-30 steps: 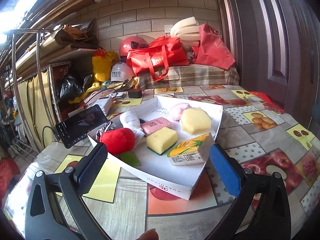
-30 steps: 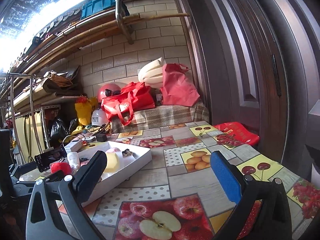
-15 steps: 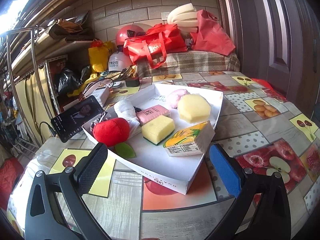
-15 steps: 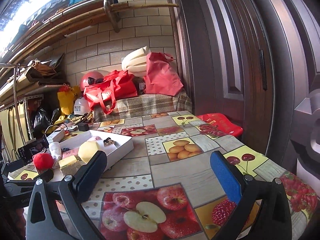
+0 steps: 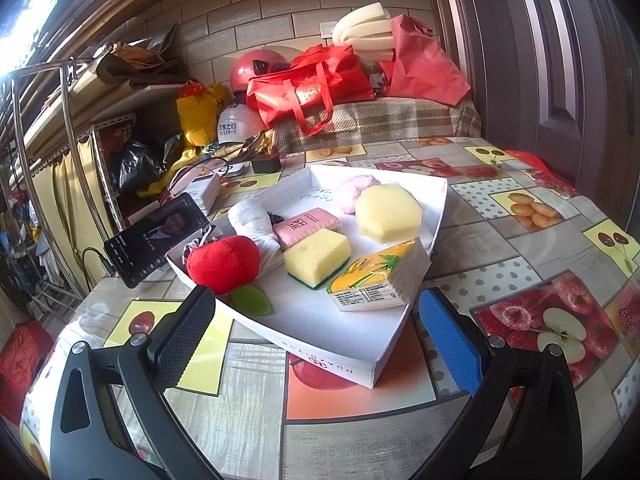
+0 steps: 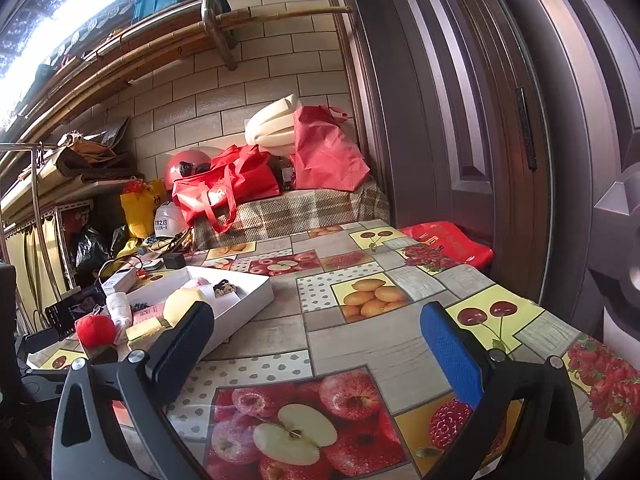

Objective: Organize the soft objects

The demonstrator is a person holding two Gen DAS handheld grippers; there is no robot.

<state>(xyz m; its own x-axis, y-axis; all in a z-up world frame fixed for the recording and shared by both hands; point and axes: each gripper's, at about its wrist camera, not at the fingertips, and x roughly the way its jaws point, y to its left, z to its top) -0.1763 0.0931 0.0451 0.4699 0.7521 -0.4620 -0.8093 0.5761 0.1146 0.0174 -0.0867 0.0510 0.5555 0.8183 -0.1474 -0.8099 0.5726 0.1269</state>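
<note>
A white cardboard tray (image 5: 340, 340) on the fruit-print table holds soft things: a red plush apple (image 5: 222, 258) with a green leaf, a yellow sponge (image 5: 318, 252), a yellow hexagonal sponge (image 5: 388, 212), a tissue pack (image 5: 376, 280), a pink packet (image 5: 308, 226), a white roll (image 5: 252, 220) and a pink puff (image 5: 354, 192). My left gripper (image 5: 316, 340) is open and empty just before the tray's near corner. My right gripper (image 6: 316, 348) is open and empty over bare table, with the tray (image 6: 244, 312) to its left.
A phone (image 5: 154, 240) leans at the tray's left, with a small white box (image 5: 202, 194) and cables behind. Red bags (image 5: 308, 84), helmets and foam sit on a checked bench at the back. A dark door (image 6: 500, 120) stands on the right. A red bag (image 6: 448, 242) lies at the table's far right edge.
The left gripper has tilted and shifted slightly in front of the tray, with the tray staying close. The right gripper's view has swung about; both stay open and empty.
</note>
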